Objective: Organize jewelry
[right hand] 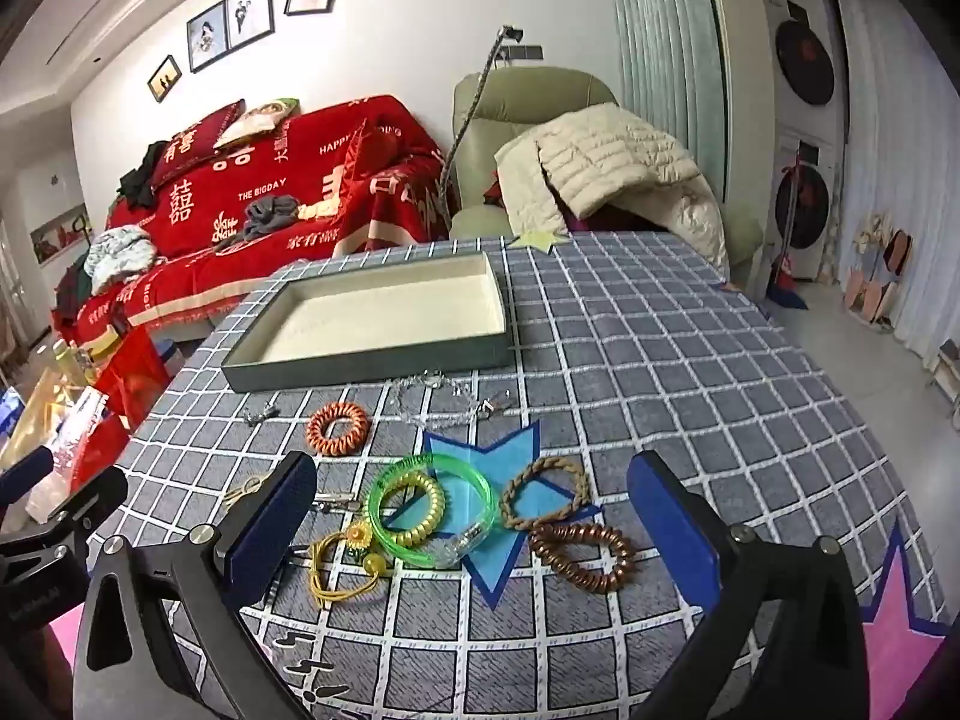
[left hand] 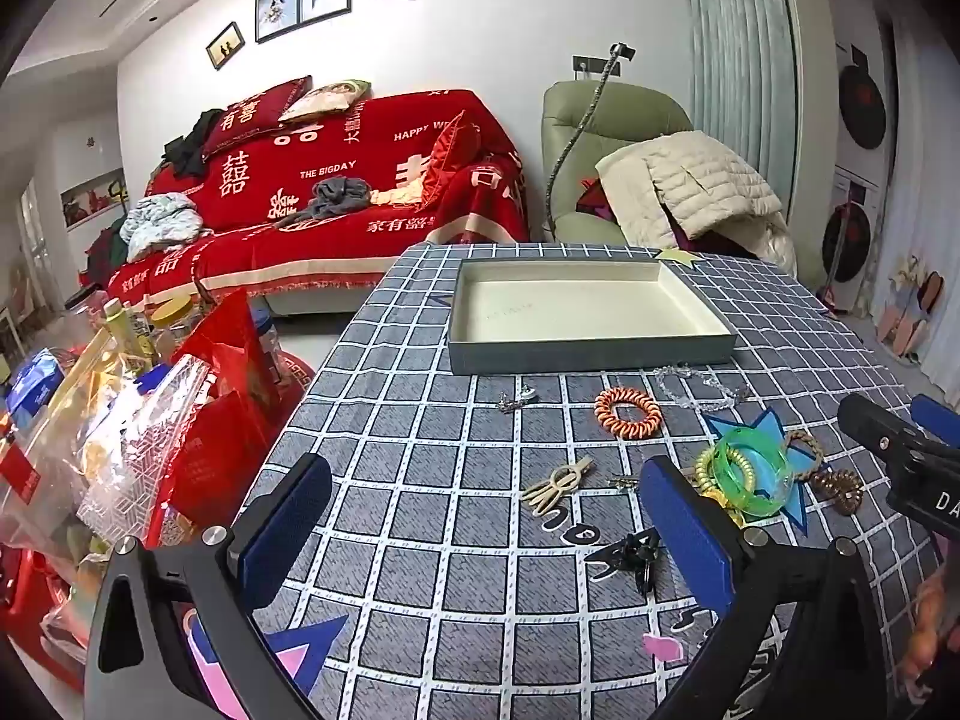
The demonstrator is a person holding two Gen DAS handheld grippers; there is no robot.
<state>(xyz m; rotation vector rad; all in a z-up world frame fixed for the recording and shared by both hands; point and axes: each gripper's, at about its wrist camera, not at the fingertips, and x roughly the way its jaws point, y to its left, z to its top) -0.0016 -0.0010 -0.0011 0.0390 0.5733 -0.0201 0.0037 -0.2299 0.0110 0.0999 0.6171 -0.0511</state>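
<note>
A shallow grey tray [left hand: 591, 354] [right hand: 360, 369] with a cream inside lies bare at the far side of the checked tablecloth. Loose jewelry lies in front of it: an orange spiral tie [left hand: 606, 414] [right hand: 321, 429], a clear bead bracelet [left hand: 696, 387] [right hand: 438, 402], a green bangle [left hand: 780, 468] [right hand: 474, 477] around a yellow coil tie [right hand: 411, 531], a braided brown tie [right hand: 540, 468], a copper spiral tie [right hand: 585, 579] and a yellow cord [right hand: 336, 582]. My left gripper [left hand: 486, 525] hangs open over a beige clip [left hand: 555, 483] and a black clip [left hand: 627, 552]. My right gripper [right hand: 474, 531] is open above the bangle pile, holding nothing.
Red gift bags and bottles [left hand: 198, 420] crowd the floor off the table's left edge. Behind the table stand a red-covered sofa [left hand: 336, 180] and a green armchair [right hand: 528, 102] with a white jacket. A small silver piece [left hand: 516, 399] lies near the tray's front left.
</note>
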